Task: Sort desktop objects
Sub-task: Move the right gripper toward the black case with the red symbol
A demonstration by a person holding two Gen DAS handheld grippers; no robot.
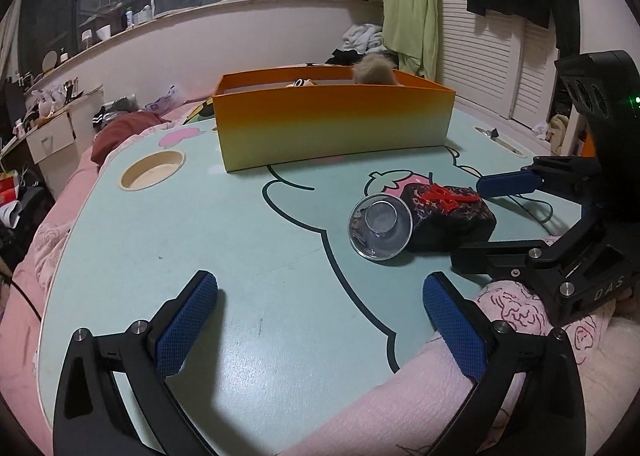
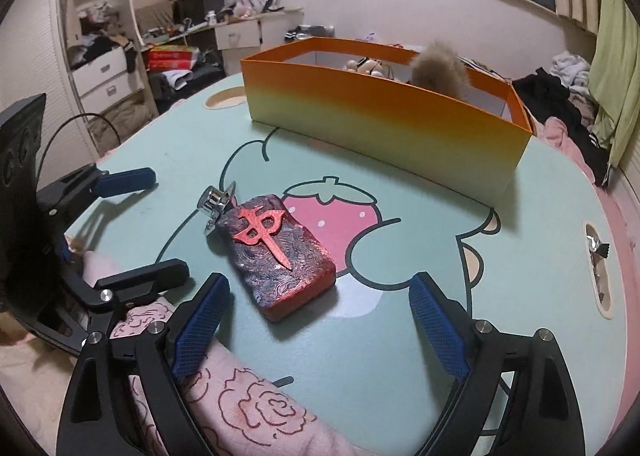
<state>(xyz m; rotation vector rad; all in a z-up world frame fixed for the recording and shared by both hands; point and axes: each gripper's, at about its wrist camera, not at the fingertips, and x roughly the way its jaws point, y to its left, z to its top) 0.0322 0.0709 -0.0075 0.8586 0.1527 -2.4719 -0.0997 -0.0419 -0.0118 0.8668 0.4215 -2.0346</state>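
A dark block with a red raised symbol (image 2: 276, 252) lies flat on the mint-green table (image 2: 380, 356). Its near end sits between the fingers of my right gripper (image 2: 320, 284), which is open, with its pads clear of the block. A small clear glass dish (image 1: 380, 225) lies tipped against the block's (image 1: 448, 215) left side. My left gripper (image 1: 320, 280) hovers open over bare table, short and left of the dish, with nothing between its pads. An orange-to-yellow box (image 1: 332, 115) stands at the back, holding a fluffy ball (image 2: 440, 67) and small toys. Each view shows the other gripper (image 1: 468, 221) (image 2: 170, 221).
A round cup hole (image 1: 154, 169) is cut in the table's far left corner and a slot (image 2: 598, 268) runs along its right edge. A pink rose-print quilt (image 2: 248, 408) bunches under the near edge. Cluttered drawers and shelves stand beyond the table.
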